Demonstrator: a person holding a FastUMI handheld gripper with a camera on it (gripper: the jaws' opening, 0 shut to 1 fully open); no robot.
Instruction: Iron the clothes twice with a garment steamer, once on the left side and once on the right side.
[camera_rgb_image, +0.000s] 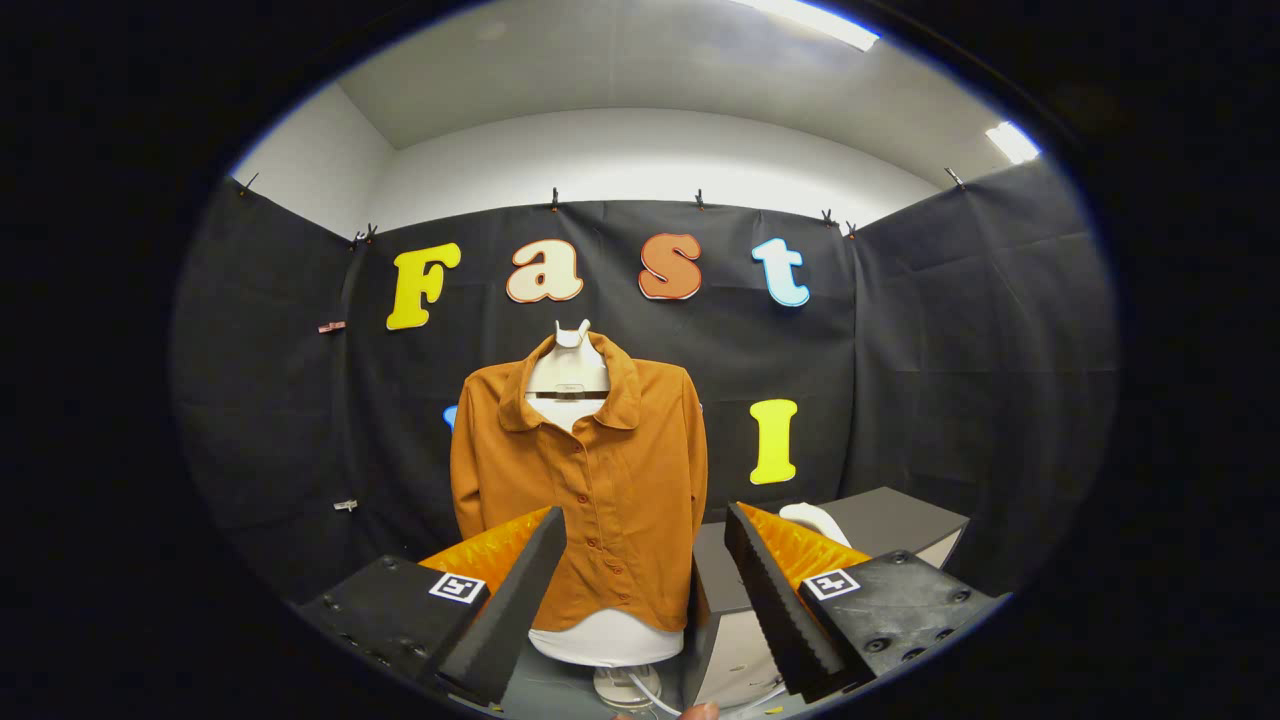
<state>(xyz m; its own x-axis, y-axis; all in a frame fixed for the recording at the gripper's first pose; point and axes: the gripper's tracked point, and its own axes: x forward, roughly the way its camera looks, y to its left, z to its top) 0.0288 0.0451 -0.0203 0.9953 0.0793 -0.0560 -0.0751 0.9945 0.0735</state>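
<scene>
Nearest my camera, the gripper (645, 520) has its two fingers spread wide apart, released, with nothing pressed between them. A fingertip (700, 712) of someone's hand peeks in just below the gap between the fingers.

Beyond the fingers, and seen through that gap, I have the brown shirt (580, 470) dressed on a white mannequin torso (568, 372). It is buttoned down the front, collar open, both sleeves hanging straight at its sides. It sits well ahead of the fingers, not touching either one; my left finger crosses in front of its lower hem on one side, while my right finger stands clear of its other edge. The torso's white base (608, 640) shows under the hem, on a stand (625, 685) with a white cable (650, 695) curling beside it.

Just behind my right finger stands a grey box (880, 520), and a white rounded object (815, 520) rests on it; I cannot tell for sure whether that is the steamer.
</scene>
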